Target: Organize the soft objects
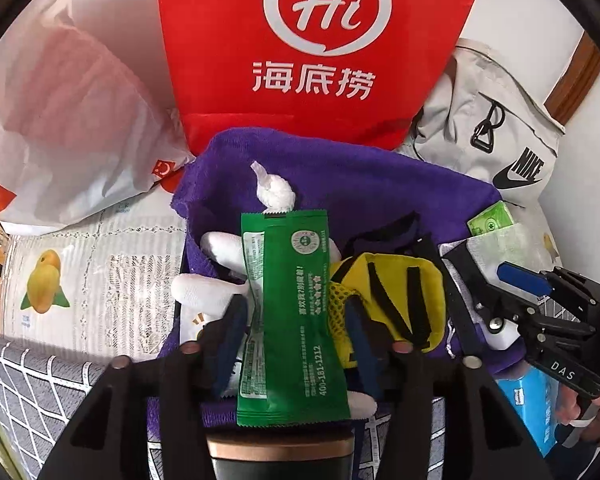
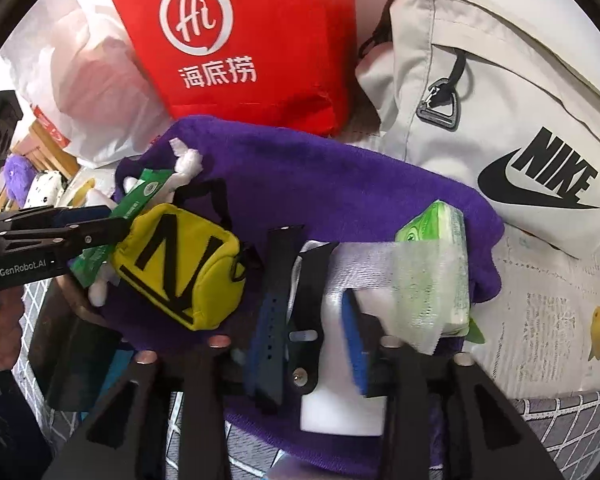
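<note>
Purple towel fills the centre of the left wrist view, spread on a tabletop under a fruit-printed cover, with soft things heaped on it. The left tongs stand parted, their blue pads on either side of a green sachet without visibly pressing it. A white tissue twist lies at the sachet's far end, a white plush toy to its left and a yellow pouch with black straps to its right. The right tongs reach in from the right edge. Behind stand a red bag, a white plastic bag and a grey backpack.

Right wrist view: the right tongs are also parted, flanking a black strap over a white block; no grip shows. A green tissue pack in a clear wrapper rests just right, on the towel. The pouch lies left, beside the left tongs.
</note>
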Tool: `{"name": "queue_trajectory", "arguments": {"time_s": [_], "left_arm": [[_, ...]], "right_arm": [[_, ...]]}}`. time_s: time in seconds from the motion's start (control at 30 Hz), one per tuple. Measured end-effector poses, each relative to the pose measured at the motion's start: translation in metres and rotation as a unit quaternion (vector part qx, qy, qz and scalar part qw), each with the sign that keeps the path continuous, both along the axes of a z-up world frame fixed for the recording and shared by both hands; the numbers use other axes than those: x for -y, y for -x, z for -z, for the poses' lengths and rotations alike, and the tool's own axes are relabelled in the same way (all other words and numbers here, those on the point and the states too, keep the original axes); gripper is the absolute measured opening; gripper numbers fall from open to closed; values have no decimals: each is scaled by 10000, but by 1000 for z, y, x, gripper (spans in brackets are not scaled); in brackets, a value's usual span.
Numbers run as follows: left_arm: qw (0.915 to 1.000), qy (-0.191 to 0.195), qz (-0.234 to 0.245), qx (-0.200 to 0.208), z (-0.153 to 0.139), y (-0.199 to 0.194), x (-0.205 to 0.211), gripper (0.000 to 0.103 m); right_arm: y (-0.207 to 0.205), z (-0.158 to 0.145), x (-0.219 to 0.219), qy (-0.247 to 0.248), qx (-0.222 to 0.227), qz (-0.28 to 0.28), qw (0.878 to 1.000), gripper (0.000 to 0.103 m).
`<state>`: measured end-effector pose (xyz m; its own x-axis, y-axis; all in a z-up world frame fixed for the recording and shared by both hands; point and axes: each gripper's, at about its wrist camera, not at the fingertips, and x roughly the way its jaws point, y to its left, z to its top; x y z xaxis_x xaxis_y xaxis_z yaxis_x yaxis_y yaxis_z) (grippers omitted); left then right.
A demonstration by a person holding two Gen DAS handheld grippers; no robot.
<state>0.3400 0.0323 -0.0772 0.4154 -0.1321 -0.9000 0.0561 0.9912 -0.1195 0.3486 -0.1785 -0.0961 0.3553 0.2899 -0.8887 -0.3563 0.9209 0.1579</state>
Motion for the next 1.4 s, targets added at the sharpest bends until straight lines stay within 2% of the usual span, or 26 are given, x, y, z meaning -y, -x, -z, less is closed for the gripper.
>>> {"name": "queue_trajectory", "arguments": {"time_s": [0.1, 0.23, 0.37, 0.43, 0.5, 0.57, 0.67, 0.73, 1.0, 1.3, 1.4], "left_arm": [[9999, -98, -27, 87, -10, 6, 0, 61], [9995, -144, -107, 246, -29, 17, -1, 68], [9991, -233, -101, 340, -45, 35, 2, 69], [9985, -307, -99, 439, -53, 47, 6, 72], [9980, -314, -90, 545, -62, 64, 8, 76], [9975, -338, -71, 608, -68, 79, 11, 77], [9967, -392, -38, 708, -75, 108, 14, 77], [9960, -448, -10, 769, -81, 131, 16, 77], [9939, -401, -91, 1025, -100, 218, 21, 80], [9890, -736, -112, 1282, -108, 293, 38, 82], [9890, -632, -51, 1340, -112, 311, 42, 82]], "right_arm": [[3, -6, 1, 59, 69, 39, 10000, 44], [12, -22, 6, -70, 220, 115, 9997, 45], [30, -41, 13, -135, 384, 257, 9988, 58], [40, -49, 13, -140, 459, 288, 9984, 62], [53, -58, 14, -149, 550, 367, 9977, 71], [67, -65, 15, -205, 582, 433, 9972, 76], [90, -74, 15, -238, 560, 493, 9969, 78], [108, -79, 14, -160, 584, 492, 9969, 79], [188, -106, 18, 64, 841, 669, 9942, 94], [261, -114, 30, 73, 903, 897, 9918, 99], [281, -115, 32, 67, 910, 920, 9916, 100]]}}
